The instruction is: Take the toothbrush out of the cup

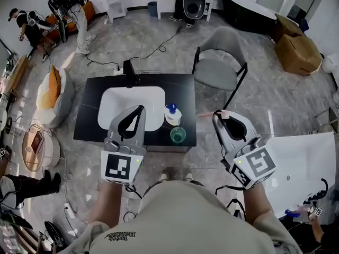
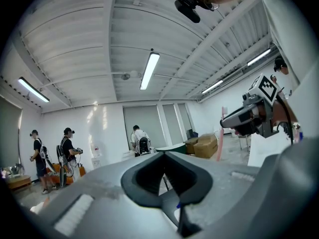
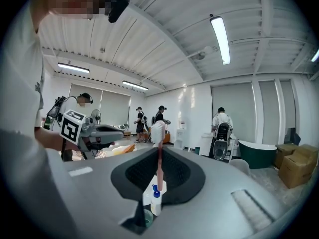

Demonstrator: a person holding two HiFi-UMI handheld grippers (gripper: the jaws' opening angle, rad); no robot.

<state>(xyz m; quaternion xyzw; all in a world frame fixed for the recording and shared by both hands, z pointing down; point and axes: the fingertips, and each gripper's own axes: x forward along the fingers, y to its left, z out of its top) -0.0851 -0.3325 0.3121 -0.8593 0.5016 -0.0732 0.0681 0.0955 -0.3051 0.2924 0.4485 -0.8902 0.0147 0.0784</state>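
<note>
A pink toothbrush [image 3: 159, 156] with a white head stands upright between the jaws of my right gripper [image 3: 159, 152], which is shut on its handle. In the head view that gripper [image 1: 216, 114] hangs to the right of the black counter [image 1: 180, 91], with the brush [image 1: 223, 111] showing as a pink stub at its tip. A green cup [image 1: 177, 135] stands at the counter's front right corner, apart from the brush; it also shows low between the right jaws [image 3: 145, 218]. My left gripper [image 1: 140, 109] is over the white basin [image 1: 114, 107], shut and holding nothing.
A soap bottle [image 1: 172, 114] with a blue pump stands just behind the cup. A grey chair [image 1: 220, 67] is beyond the counter's right side, cardboard boxes [image 1: 296, 52] farther right, a white sheet [image 1: 302, 163] at my right. People stand at the back left.
</note>
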